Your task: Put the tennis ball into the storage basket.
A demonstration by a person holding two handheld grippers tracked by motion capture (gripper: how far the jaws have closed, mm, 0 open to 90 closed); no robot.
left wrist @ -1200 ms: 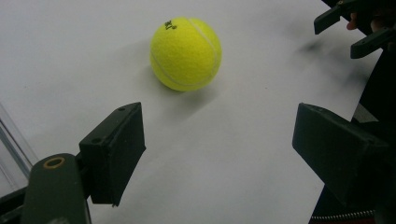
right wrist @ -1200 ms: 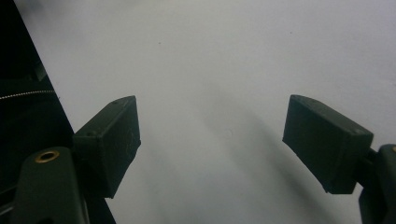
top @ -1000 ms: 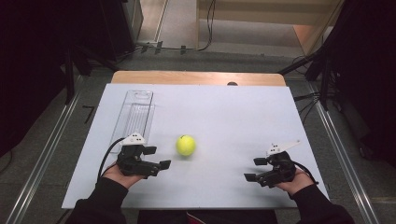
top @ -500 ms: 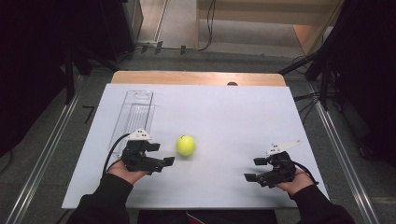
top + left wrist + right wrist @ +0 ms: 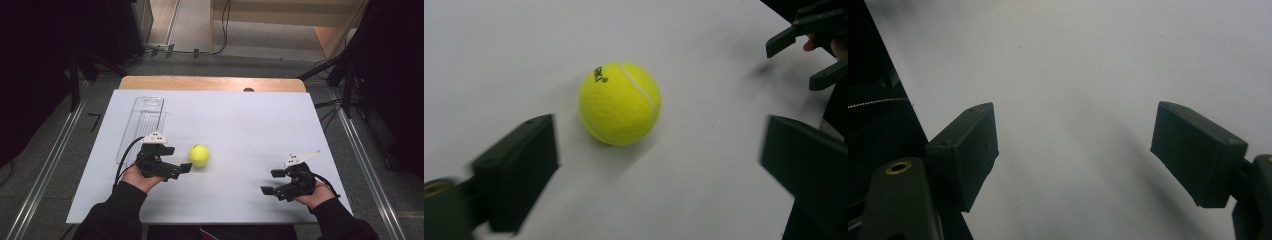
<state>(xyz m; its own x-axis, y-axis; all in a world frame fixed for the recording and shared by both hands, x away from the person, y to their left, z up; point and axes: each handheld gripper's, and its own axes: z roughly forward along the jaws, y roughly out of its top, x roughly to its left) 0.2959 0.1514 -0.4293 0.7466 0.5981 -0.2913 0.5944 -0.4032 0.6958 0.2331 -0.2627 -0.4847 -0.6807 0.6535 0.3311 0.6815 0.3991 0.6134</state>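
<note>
Inspection from the high view first: I see the left forearm entering from the bottom edge, its hand cupped under the left gripper (image 5: 180, 166), which lies near level and points rightward toward the tennis ball (image 5: 199, 155). The jaws have just been opening and now stand wide, with nothing pressed between them; the ball sits just beyond their tips on the white table sheet (image 5: 240, 120), near its middle and toward the left, and I cannot tell from here whether a tip grazes it. A clear plastic tray (image 5: 146, 120) lies behind that hand, farther up the sheet. The right forearm comes in at the lower right, its hand holding the right gripper (image 5: 272, 181) pointed leftward, jaws parted and empty, well apart from the ball.

Left gripper view: I note the two black jaws spread toward the frame's sides, blurred. The tennis ball (image 5: 619, 103) rests on the sheet ahead of them and between their lines, clear of both pads. The right gripper (image 5: 809, 52) shows at the upper right corner, open.

Right gripper view: I record both jaws of the right gripper (image 5: 1073, 145) held wide apart over bare white sheet, gripping nothing.
</note>
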